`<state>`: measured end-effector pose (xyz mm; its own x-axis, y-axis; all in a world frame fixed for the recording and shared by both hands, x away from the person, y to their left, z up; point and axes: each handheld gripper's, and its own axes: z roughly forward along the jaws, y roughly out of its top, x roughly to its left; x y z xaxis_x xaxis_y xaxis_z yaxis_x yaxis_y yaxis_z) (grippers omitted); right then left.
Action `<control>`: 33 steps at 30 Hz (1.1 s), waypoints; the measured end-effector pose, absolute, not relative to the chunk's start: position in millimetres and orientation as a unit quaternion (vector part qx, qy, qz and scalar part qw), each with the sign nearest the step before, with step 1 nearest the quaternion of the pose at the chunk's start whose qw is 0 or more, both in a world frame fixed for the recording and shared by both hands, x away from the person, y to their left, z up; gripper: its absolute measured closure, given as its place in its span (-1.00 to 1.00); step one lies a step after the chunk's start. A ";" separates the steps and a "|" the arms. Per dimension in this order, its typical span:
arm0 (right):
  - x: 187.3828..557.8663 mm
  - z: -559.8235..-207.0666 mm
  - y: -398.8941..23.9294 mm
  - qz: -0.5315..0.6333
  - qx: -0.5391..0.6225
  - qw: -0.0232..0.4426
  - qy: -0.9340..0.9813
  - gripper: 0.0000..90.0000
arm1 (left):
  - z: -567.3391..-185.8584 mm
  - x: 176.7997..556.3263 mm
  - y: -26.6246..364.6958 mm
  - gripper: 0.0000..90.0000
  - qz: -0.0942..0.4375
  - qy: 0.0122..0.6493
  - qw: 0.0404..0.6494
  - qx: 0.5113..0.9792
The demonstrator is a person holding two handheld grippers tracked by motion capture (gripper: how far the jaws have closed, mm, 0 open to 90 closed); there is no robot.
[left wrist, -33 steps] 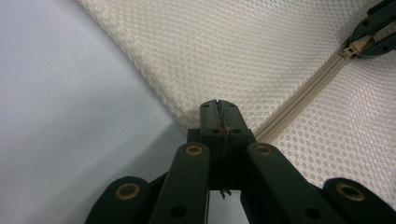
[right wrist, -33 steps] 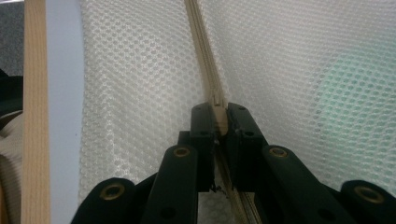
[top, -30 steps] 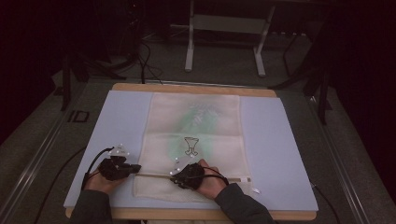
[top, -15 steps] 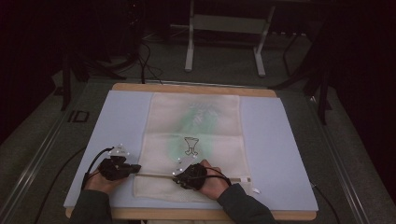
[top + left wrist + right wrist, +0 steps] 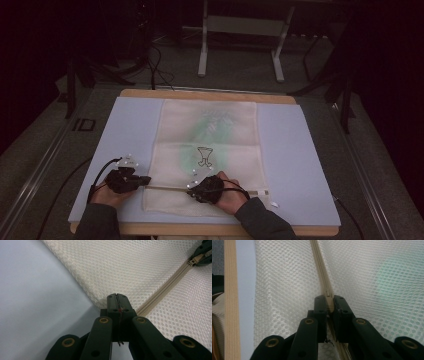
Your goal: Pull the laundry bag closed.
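Two tongs sit on one line, the zipper [image 5: 200, 189] running along the near end of the mesh bag [image 5: 207, 150] on the tabletop [image 5: 300, 150]. The left tongs [image 5: 145, 181] are clamped on the bag's corner at the zipper's left end. The right tongs [image 5: 192, 190] are pinched on the slider [image 5: 329, 296], partway along. Any pull should probably follow the zipper's long axis, away from the left tongs.

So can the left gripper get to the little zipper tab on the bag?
Probably not right now. The left gripper is shut on the mesh bag's corner, and the right gripper already pinches the zipper pull. The zipper track between them looks clear.
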<state>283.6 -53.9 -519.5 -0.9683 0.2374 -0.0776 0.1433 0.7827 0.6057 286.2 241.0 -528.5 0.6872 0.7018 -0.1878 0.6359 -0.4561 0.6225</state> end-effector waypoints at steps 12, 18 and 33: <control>282.8 -519.1 -59.8 0.313 0.102 0.075 0.941 0.83 | -528.6 286.2 241.1 0.99 0.048 0.393 0.344 0.851; 282.8 -519.1 -62.7 0.312 0.101 0.077 0.942 0.83 | -528.5 286.2 241.4 0.99 0.047 0.393 0.343 0.852; 281.9 -519.0 -72.6 0.310 0.104 0.080 0.941 0.83 | -528.7 286.3 241.5 0.99 0.047 0.393 0.344 0.852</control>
